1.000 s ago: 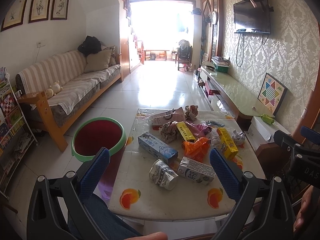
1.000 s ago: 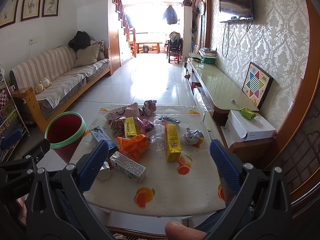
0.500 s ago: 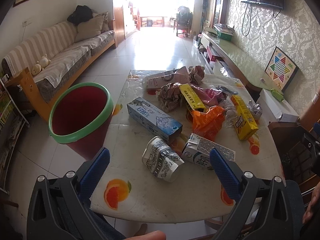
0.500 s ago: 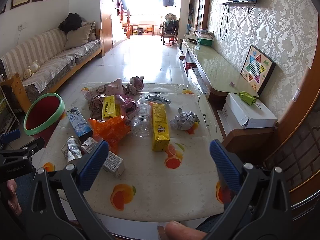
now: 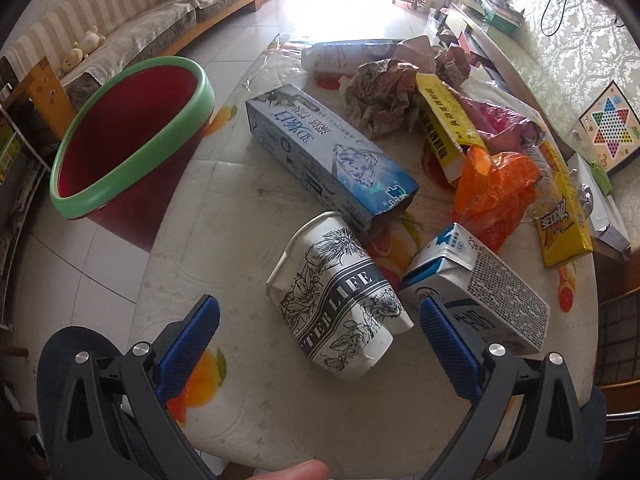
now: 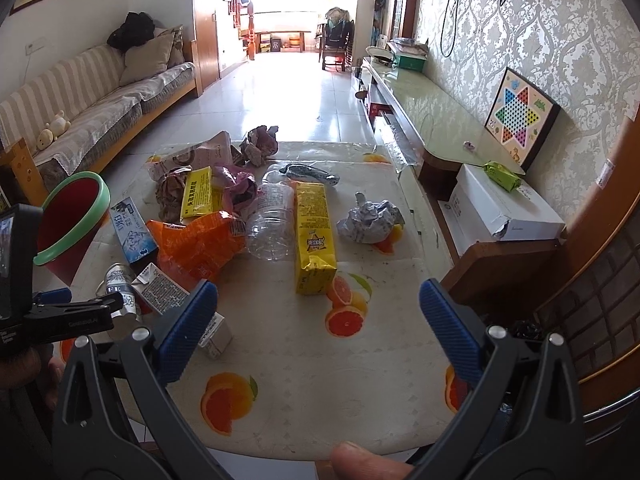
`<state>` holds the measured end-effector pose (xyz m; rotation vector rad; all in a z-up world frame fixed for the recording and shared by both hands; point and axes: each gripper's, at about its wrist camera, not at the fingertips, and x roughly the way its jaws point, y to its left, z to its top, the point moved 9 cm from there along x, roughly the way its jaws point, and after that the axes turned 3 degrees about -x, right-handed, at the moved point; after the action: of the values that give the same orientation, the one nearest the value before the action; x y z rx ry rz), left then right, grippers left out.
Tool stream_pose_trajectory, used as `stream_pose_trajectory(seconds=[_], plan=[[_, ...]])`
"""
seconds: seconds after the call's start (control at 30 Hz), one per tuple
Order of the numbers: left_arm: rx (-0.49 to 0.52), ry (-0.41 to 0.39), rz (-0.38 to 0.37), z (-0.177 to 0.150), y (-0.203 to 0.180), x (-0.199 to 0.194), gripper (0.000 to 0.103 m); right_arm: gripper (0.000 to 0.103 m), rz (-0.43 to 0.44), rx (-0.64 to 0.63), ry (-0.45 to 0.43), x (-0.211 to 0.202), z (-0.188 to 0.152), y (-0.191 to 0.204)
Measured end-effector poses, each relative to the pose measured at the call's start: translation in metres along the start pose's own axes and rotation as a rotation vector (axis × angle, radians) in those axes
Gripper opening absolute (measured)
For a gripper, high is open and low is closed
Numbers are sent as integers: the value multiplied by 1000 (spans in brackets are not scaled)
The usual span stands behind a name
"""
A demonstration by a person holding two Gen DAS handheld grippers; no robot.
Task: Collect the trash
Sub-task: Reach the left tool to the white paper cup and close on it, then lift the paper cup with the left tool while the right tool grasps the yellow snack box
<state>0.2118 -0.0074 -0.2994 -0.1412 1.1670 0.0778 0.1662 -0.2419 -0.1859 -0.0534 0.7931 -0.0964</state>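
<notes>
While both tongs are standing spread apart and holding nothing, the left gripper point(image 5: 316, 322) is hanging low over the near edge of the table point(image 5: 224, 236), with a crushed paper cup point(image 5: 334, 300) lying on its side just ahead, between the two blue tips. The right gripper point(image 6: 318, 308) is hovering farther back over a bare stretch of cloth, with a yellow box point(image 6: 313, 236) lying ahead of it.

Judging from that line-up, the cup looks like the first piece to go. Its wall is already dented, so a squeeze may flatten it further and let it be slipping out, and being round it may be rolling away if one tip is nudging it first. A milk carton point(image 5: 476, 284) is touching the cup on the right, right beside the right-hand tip, so that tip may be catching the carton instead or dragging both. A long blue box point(image 5: 328, 152) is resting against the cup's far end and may be shifting with it.

Off to the left of the left gripper, beyond the table edge, the red bin point(image 5: 128, 132) with a green rim is standing tilted on the floor, near enough for a drop but easy to miss. Farther ahead an orange bag point(image 5: 492, 188), crumpled paper point(image 5: 380, 92) and a clear bottle point(image 6: 272, 220) are crowding together.
</notes>
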Motion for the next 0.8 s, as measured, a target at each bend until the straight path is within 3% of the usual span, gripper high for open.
stream_pose_trajectory(seconds=[0.37,0.5,0.57,0.8], plan=[[-91,83,33,-5,2,39,90,100,13,9,39,10,-17,-4],[-94,86,40,-6,-2,44,84,100,13,7,41,12,-18,-6],[-91,86,45,-5,-2,46,72,100,11,5,39,13,-16,-7],[-72,69,50,-1,-6,46,65,100,6,1,39,22,-6,-8]])
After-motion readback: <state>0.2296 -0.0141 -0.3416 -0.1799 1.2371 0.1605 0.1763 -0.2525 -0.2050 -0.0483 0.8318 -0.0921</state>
